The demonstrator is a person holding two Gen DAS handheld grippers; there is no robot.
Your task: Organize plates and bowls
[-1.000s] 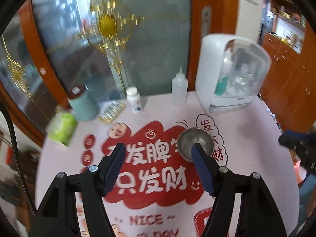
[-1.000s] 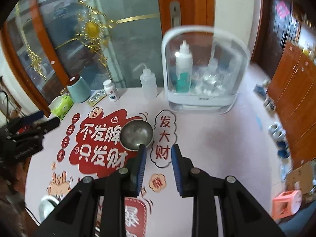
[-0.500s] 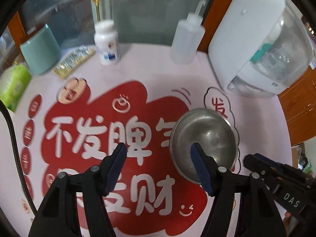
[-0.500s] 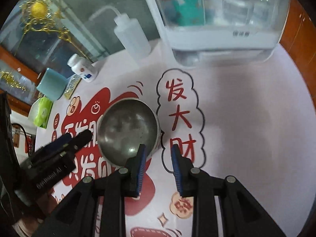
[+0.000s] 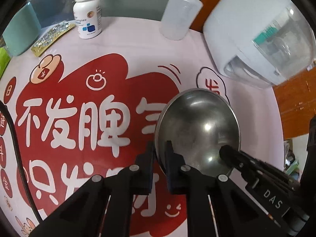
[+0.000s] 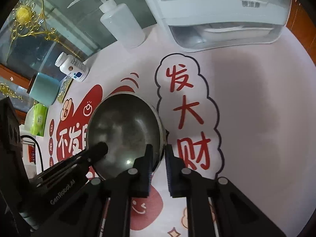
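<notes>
Progress is early, as far as these views show: a single round, dull-grey stainless-steel bowl stands upright on the pink printed tablecloth, over the edge of its red cartoon patch, and no plate, second bowl or stack appears in either view. Left gripper straddles the bowl's left rim, one blue-padded finger inside and one outside, the fingers drawn close onto the thin wall. Right gripper brackets the opposite rim likewise, fingers narrow about the wall; whether both pads press the metal cannot be told. The lift and the placing, by judgement, remain to be done.

The bowl is smooth, hemispherical and thin-lipped, with small bright highlights; it will likely be slippery between pads. The cloth is matt and flat. At the table's back edge stand a translucent plastic squeeze bottle with bent spout, a white pill bottle and a white plastic cabinet with clear domed door.
</notes>
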